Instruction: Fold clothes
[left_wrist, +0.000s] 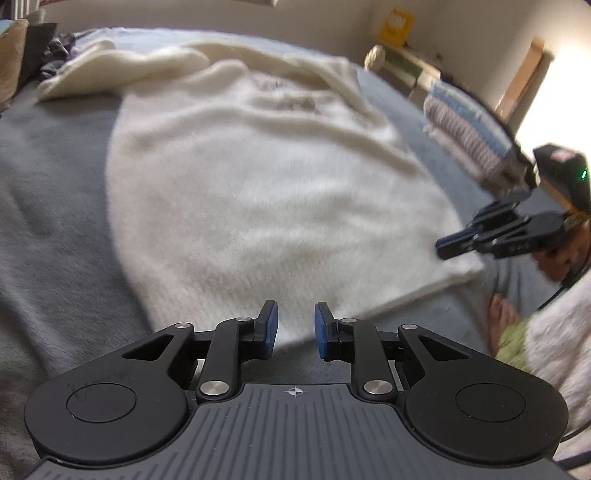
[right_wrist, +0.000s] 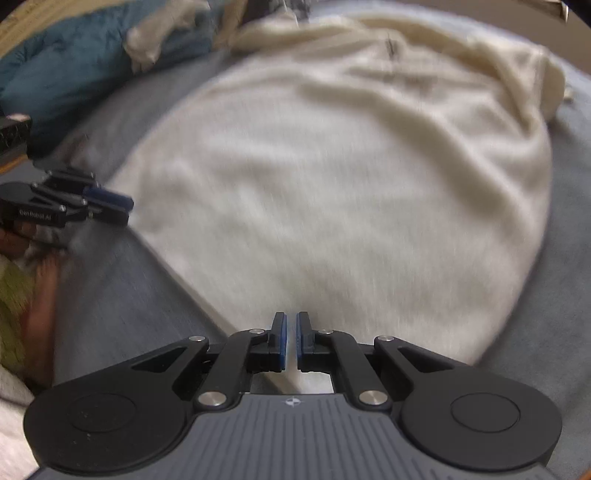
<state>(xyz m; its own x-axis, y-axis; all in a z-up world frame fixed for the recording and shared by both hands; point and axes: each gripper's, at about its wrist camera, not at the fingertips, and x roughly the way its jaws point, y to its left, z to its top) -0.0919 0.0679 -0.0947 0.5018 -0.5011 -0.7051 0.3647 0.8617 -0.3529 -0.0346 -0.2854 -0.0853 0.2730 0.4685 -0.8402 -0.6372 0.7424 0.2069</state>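
one cream sweater (left_wrist: 258, 192), two hand-held grippers, empty

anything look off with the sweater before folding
The sweater lies mostly flat on the blanket, but its sleeve at the far end is bunched and twisted instead of spread out. No damage visible.

Sweater lying spread on the blanket ahead of my two grippers

My left gripper (left_wrist: 295, 330) is hovering over the sweater (left_wrist: 258, 192) hem, my right gripper (left_wrist: 448, 249) hanging at its right corner; the blanket (left_wrist: 55, 221) is lying underneath (folded laundry (left_wrist: 465, 136) sitting beyond, right).
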